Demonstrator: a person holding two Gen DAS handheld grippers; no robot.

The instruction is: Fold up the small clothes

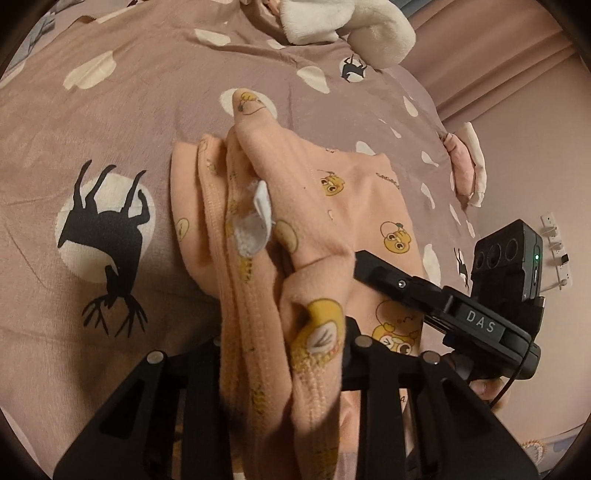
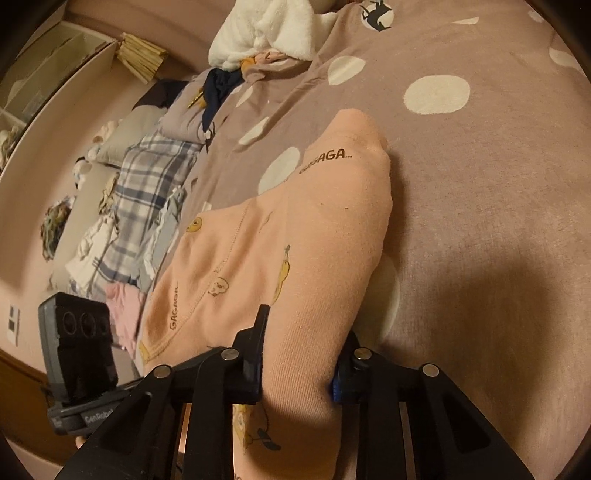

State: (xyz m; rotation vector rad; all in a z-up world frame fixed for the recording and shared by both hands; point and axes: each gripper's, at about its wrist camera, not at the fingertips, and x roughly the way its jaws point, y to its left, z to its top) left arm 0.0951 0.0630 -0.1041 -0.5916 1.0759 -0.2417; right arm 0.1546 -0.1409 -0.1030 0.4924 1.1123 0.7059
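Note:
A small peach garment printed with yellow ducks lies partly folded on the mauve bedspread. My left gripper is shut on a bunched edge of it, with a white label showing on the raised fold. My right gripper is shut on another part of the same garment, which drapes forward from the fingers onto the bed. In the left wrist view the right gripper reaches in from the right and pinches the cloth.
A white fluffy item lies at the far side of the bed; it also shows in the right wrist view. A pink and white folded piece sits at the bed's right edge. Plaid cloth and heaped clothes lie to the left.

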